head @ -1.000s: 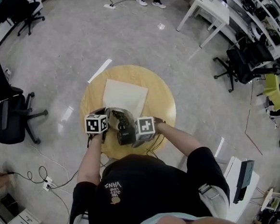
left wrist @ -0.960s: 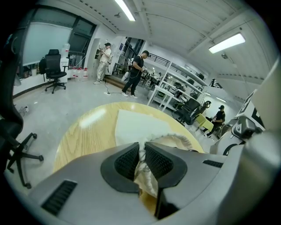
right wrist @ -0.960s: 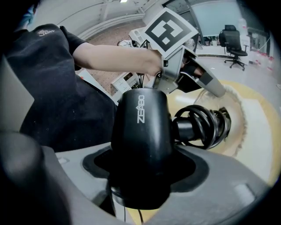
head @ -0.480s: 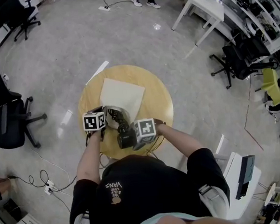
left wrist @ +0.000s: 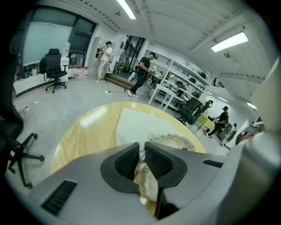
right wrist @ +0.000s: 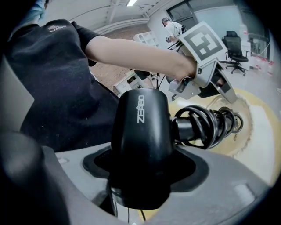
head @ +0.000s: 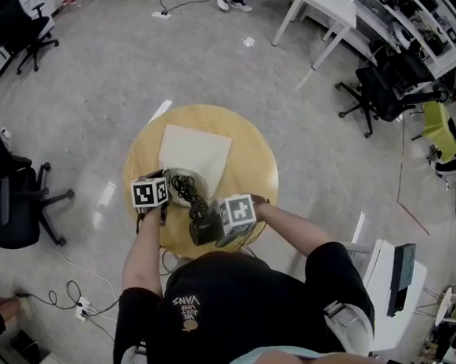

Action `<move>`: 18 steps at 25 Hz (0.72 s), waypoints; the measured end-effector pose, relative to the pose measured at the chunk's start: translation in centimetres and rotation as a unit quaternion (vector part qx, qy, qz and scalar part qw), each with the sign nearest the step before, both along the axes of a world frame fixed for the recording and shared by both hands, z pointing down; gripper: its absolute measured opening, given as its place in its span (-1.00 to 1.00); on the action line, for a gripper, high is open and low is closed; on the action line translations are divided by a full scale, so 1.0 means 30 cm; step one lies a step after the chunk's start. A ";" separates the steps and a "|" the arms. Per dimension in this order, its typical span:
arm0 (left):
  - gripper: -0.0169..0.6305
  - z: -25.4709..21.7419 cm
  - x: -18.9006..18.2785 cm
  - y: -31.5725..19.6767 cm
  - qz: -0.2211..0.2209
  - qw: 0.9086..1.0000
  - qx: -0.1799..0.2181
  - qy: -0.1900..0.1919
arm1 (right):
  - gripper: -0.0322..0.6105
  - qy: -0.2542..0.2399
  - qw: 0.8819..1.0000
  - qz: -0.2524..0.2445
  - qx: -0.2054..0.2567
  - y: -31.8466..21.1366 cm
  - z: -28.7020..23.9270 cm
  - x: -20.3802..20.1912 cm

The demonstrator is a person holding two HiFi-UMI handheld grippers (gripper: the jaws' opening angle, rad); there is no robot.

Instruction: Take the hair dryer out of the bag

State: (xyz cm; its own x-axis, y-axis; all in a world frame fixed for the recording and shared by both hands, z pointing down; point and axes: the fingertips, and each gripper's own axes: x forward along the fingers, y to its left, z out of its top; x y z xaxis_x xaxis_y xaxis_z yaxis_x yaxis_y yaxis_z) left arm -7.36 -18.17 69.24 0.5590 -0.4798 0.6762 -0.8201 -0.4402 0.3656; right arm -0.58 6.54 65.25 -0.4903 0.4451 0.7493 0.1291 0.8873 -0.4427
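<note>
Pinching the bag (head: 194,150) at its rim, hair dryer (right wrist: 140,127) gripped beside its mouth.

Right gripper view: the right gripper (right wrist: 140,173) has its jaws spread wide and clamped on the dryer's black barrel. The cord (right wrist: 210,125) is coiled round the handle, which points at the bag's ruffled mouth. Left gripper view gives what the head view cannot: the left gripper (left wrist: 141,160), jaws narrow, nips a fold of cream cloth at the gathered rim. Only the head view gives the layout. The white bag lies flat on the round wooden table (head: 254,163), mouth toward the person, and the dryer's barrel is outside it, over the table's near edge, just beside the left gripper. Whether the handle's tip sits inside the mouth, no view settles.
</note>
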 end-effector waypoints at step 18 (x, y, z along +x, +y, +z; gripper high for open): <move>-0.77 -0.005 0.001 0.004 -0.002 1.000 0.004 0.017 | 0.19 -0.053 0.995 0.077 0.030 -0.022 -0.116 -0.015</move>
